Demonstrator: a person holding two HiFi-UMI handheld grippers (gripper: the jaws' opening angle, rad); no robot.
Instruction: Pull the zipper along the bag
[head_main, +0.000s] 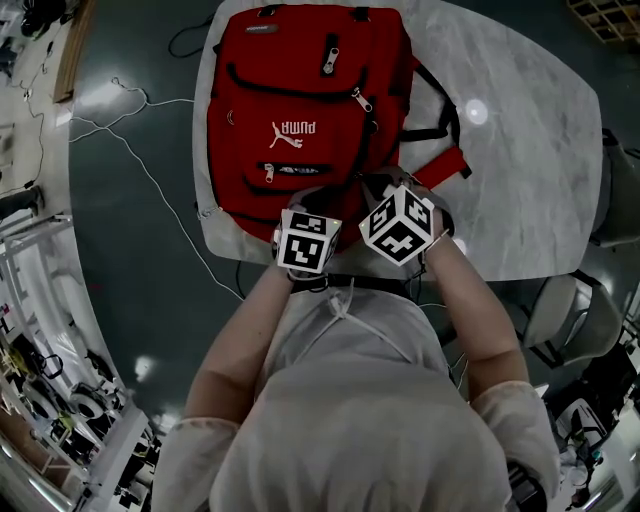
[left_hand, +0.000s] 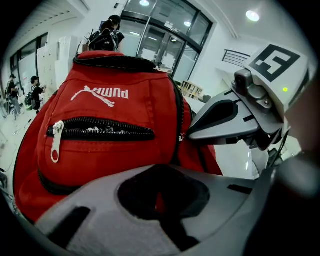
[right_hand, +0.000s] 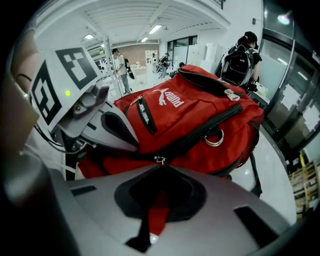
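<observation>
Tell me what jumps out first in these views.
A red backpack lies on the pale table, zippers facing up. Both the left gripper and right gripper are shut on its red fabric at the near edge, a zipper slider just beyond the right one.

You are working one left gripper (head_main: 316, 196) and one right gripper (head_main: 384, 184) against one red fabric backpack (head_main: 300, 110), three silver zipper pulls (head_main: 329, 55) on it, one pale marble table (head_main: 520, 150) beneath.
</observation>
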